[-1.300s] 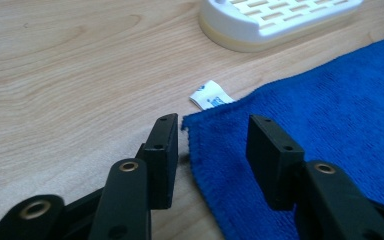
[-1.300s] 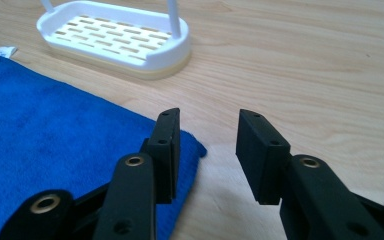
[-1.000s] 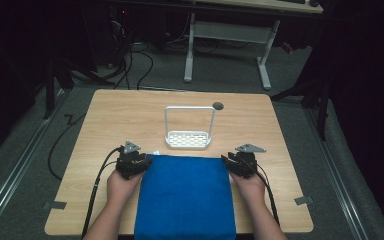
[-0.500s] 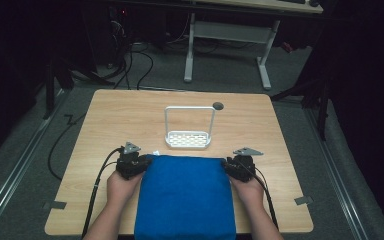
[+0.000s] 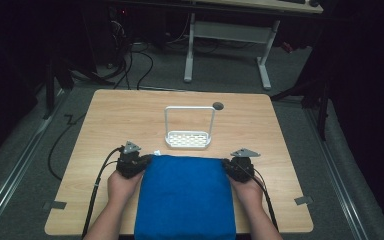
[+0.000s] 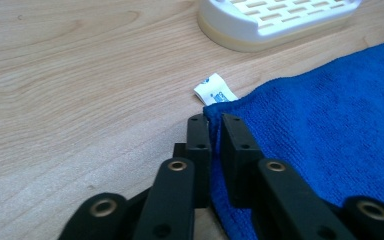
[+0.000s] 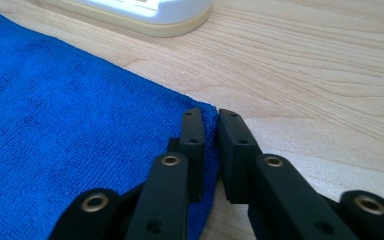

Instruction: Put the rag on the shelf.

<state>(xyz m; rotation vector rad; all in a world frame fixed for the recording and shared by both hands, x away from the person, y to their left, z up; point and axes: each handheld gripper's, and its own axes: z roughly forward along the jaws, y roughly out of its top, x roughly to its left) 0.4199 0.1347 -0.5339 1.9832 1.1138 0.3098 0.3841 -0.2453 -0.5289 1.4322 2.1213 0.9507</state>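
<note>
High view: blue cloth (image 5: 185, 197) lies flat on near half of wooden counter (image 5: 120, 120), near edge hanging toward person. Left tongs (image 5: 139, 162) at cloth's far left corner, right tongs (image 5: 232, 167) at far right corner. Left gripper view: jaws have just been closing, now pinch cloth corner beside small white label (image 6: 214, 90). Right gripper view: jaws likewise just closing, cloth edge clamped between them. White rack (image 5: 189, 136) stands just beyond cloth, apart from it.
</note>
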